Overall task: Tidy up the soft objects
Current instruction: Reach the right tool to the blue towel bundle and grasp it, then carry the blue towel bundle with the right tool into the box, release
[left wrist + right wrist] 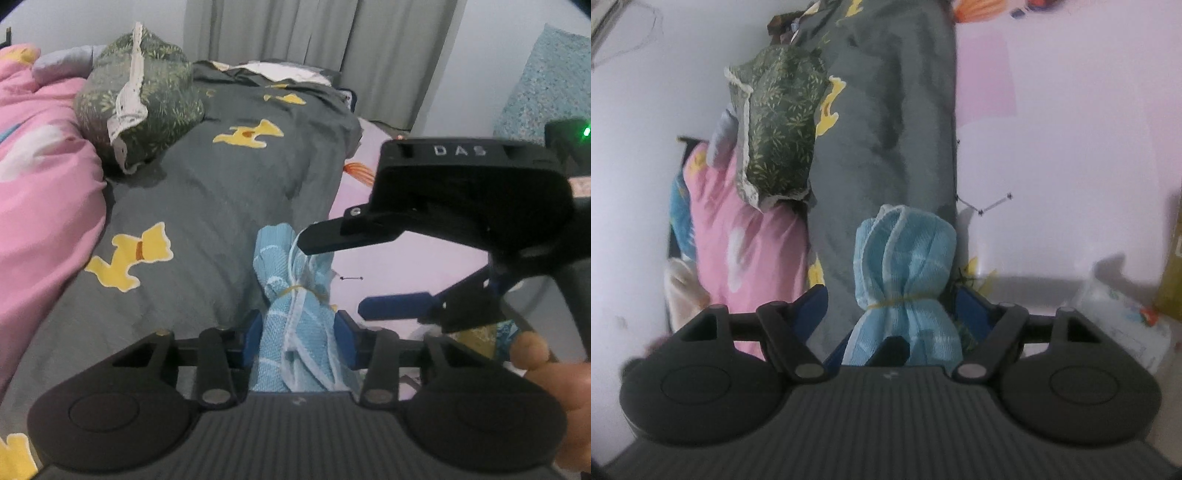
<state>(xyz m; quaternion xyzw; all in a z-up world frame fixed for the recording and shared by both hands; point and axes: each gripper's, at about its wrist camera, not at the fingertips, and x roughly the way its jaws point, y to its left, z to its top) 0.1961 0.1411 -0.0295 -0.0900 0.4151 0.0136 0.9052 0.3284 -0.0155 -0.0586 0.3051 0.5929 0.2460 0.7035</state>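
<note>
Broadly, a bed filled both views, its largest cover a grey duvet (207,192) printed with yellow dog shapes and running from the near edge to the far curtains (314,33). To its left lay a pink quilt (40,177), bunched high against the grey one. To its right a pale lilac sheet (424,258) showed bare, with a small line drawing on it. At the far left of the grey duvet sat a dark green leaf-print cushion (147,99) trimmed with white lace, leaning partly on the pink quilt.

Nearer, on the right edge of the grey duvet where it met the lilac sheet, was the rolled light blue cloth bundle (295,295), tied round its middle with a thin yellow band (295,290). Its near end was between the blue pads of the left gripper (299,339), and the pads pressed against the cloth on both sides, so this tool was clamped on the bundle.

The right gripper (328,280) came in from the right in the left wrist view, its two fingers well apart, the upper black one just over the bundle's far half and the lower blue one off to the bundle's right. In its own view the bundle stood between its spread blue pads (971,314) with clear gaps on each side, so it gripped nothing. A hand (554,391) showed at the right edge beneath that tool.
</note>
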